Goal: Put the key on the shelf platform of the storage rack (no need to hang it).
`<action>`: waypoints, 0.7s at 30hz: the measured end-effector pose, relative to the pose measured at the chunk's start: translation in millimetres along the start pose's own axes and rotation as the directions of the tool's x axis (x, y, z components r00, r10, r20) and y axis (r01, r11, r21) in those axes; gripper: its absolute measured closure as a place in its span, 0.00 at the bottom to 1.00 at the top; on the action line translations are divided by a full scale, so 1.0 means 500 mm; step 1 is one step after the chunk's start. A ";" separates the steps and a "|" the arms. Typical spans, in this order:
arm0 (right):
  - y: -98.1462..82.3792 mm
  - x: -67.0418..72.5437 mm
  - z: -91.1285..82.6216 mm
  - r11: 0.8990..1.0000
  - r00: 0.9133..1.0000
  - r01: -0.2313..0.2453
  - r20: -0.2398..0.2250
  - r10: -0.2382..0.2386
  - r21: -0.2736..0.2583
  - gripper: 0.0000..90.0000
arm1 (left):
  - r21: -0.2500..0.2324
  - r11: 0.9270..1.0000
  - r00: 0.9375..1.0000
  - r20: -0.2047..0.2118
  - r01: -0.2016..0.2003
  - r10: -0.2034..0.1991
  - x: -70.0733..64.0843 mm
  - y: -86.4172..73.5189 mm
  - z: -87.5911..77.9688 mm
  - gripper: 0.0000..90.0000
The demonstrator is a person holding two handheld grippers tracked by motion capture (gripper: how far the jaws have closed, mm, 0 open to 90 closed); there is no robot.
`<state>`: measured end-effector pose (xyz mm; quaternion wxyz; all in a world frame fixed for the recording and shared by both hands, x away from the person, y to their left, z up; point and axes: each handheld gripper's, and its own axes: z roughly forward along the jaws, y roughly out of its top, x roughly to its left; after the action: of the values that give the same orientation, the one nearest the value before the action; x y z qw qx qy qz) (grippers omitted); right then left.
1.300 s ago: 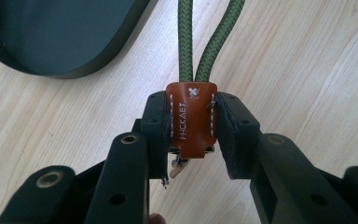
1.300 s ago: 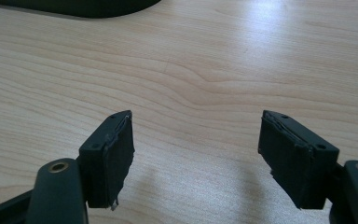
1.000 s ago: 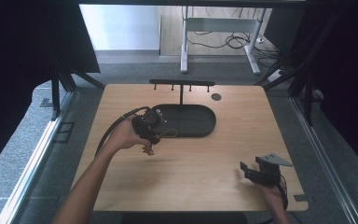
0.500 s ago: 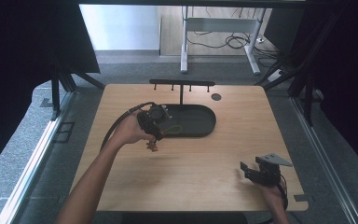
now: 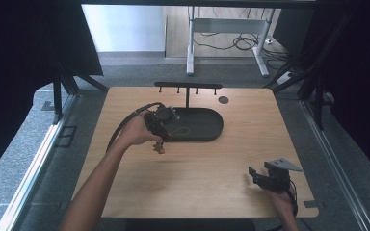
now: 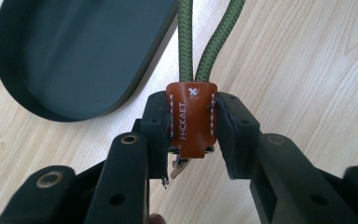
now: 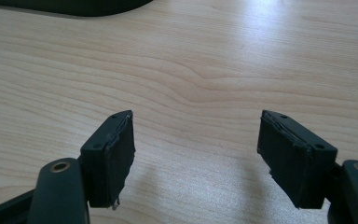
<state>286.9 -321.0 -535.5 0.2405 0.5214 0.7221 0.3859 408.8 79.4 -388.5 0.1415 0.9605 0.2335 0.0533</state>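
Left gripper (image 6: 192,140) clamped on a brown leather tab (image 6: 192,121), one pad on each side edge of the tab, white stitching and stamped letters facing the camera. Two strands of green braided cord (image 6: 205,42) run up out of the top of the tab, side by side and touching just above it. Something small and metal hangs under the tab, too hidden to tell what. In the high view the left gripper (image 5: 160,126) sits left of the table (image 5: 212,183) centre, at the left end of the dark oval tray (image 5: 200,126), with the tab hanging below it over bare wood just off the tray's near-left rim; a thin loop of cord lies across the tray floor. Tray sits toward the far edge, middle of the table, with a black T-shaped rack (image 5: 188,86) with pegs standing at its far side. Small round dark disc (image 5: 223,99) near the far edge, right of the rack. Right gripper (image 7: 196,154) jaws wide apart, nothing between them, bare wood below; in the high view it (image 5: 265,178) is by the near-right corner, well apart from the tab.
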 end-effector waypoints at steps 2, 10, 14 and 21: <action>0.000 0.001 0.000 1.000 1.000 -0.004 -0.001 0.004 0.002 0.31 | -0.002 1.000 1.000 -0.002 -0.001 0.001 0.001 0.004 -0.003 0.74; 0.000 0.000 -0.001 1.000 1.000 -0.005 0.000 0.005 -0.001 0.31 | -0.011 1.000 1.000 0.000 -0.010 0.010 0.004 0.018 -0.009 0.74; 0.000 0.000 -0.001 1.000 1.000 -0.006 0.001 0.006 -0.001 0.31 | -0.010 1.000 1.000 0.003 -0.016 0.016 0.005 0.023 -0.005 0.74; -0.001 0.002 0.001 1.000 1.000 -0.003 0.000 0.003 0.002 0.31 | -0.009 1.000 1.000 0.004 -0.016 0.016 0.008 0.031 -0.003 0.74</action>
<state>286.6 -319.8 -535.9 0.2392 0.5227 0.7218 0.3855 418.8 68.5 -382.6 0.1460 0.9619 0.2250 0.0537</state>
